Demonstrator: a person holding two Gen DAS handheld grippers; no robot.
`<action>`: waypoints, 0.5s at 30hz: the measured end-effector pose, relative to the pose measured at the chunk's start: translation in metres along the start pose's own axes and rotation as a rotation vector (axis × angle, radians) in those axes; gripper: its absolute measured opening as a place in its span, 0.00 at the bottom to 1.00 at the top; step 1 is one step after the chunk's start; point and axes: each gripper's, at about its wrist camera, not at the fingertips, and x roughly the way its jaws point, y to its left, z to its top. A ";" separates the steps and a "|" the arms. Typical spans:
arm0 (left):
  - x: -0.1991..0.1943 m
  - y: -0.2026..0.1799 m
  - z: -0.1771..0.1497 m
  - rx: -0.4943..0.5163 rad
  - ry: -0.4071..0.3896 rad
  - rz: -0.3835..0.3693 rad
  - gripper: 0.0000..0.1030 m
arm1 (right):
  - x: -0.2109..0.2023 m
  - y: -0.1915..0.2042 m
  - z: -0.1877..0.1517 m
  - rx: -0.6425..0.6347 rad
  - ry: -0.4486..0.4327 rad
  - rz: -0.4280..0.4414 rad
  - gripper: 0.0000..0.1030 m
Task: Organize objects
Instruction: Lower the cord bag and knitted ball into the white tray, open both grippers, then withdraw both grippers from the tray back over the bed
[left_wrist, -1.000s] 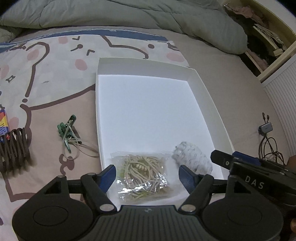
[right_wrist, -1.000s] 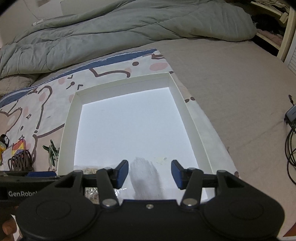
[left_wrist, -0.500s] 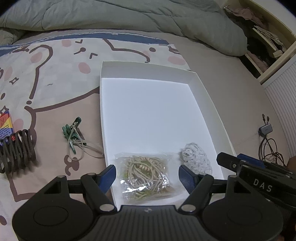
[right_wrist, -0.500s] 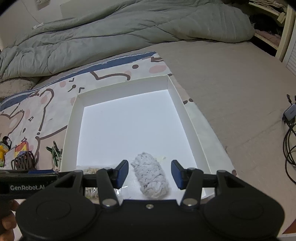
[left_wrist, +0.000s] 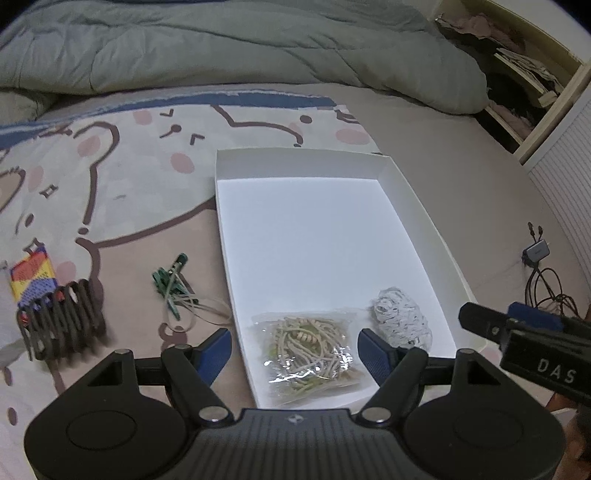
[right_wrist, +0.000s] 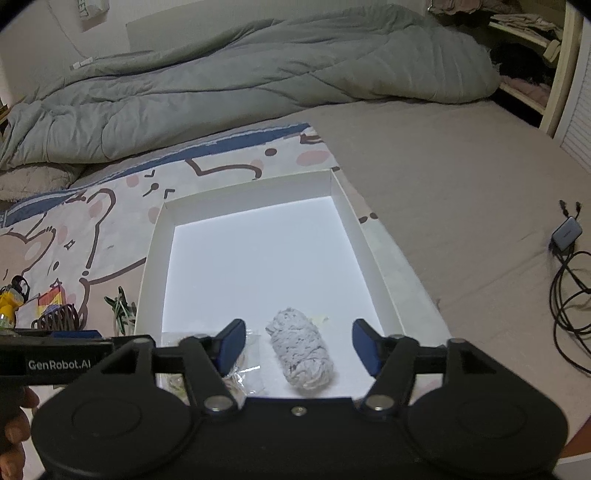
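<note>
Both tongs released; right tongs (right_wrist: 298, 345) opening, yarn ball (right_wrist: 301, 356) lying untouched between them.

The white box (left_wrist: 413, 199) is bare beyond the yarn ball (right_wrist: 301, 354) and bag (left_wrist: 314, 350).

- big grey-green duvet (left_wrist: 236, 48) bunched up along the far edge of the bed
- cartoon bear blanket (left_wrist: 110, 177) spread flat over the bed's left half
- plain beige sheet (right_wrist: 461, 177) covering the right side
- small grey adapter (right_wrist: 567, 230) with black cables (right_wrist: 569, 295) near the bed's right edge
- cluttered shelf (left_wrist: 517, 77) past the far right corner
</note>
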 end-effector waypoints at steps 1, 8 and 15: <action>-0.002 0.001 -0.001 0.002 -0.003 0.005 0.74 | -0.002 0.001 0.000 -0.002 -0.007 -0.005 0.69; -0.018 0.013 -0.002 -0.019 -0.037 0.041 0.90 | -0.015 0.009 -0.003 -0.022 -0.045 -0.040 0.83; -0.038 0.024 -0.006 -0.008 -0.088 0.093 0.98 | -0.021 0.018 -0.004 -0.035 -0.074 -0.051 0.95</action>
